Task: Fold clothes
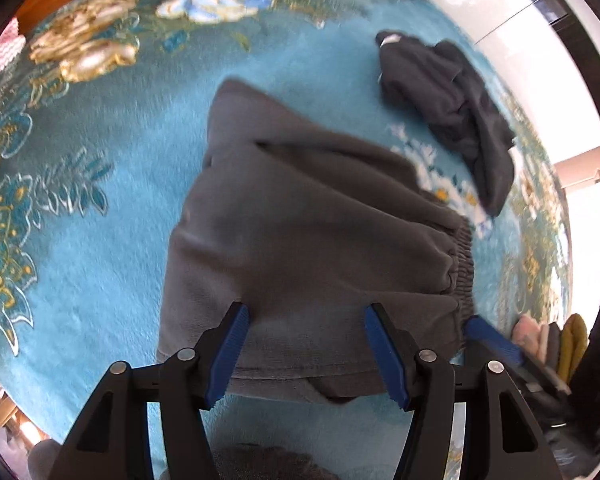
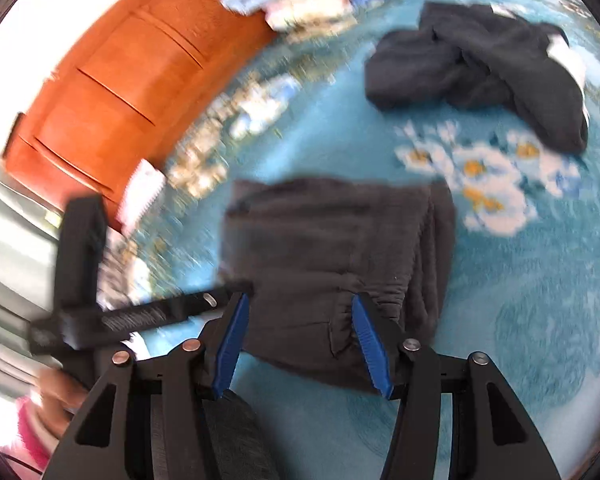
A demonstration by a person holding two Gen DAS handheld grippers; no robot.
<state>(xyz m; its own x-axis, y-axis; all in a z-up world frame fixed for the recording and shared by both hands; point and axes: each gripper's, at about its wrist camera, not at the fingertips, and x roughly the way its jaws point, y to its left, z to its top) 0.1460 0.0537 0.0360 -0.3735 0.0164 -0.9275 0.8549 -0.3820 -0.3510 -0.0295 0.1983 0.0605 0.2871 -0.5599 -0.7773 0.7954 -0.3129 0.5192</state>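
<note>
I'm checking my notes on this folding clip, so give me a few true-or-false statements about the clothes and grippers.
1. The grey folded garment lies on a blue floral carpet. True.
2. Both the left gripper and the right gripper are clamped on cloth. False: both are open.
3. A second, darker garment lies crumpled beyond the grey one. True.
4. The darker garment rests on top of the grey one. False: carpet shows between them.
</note>
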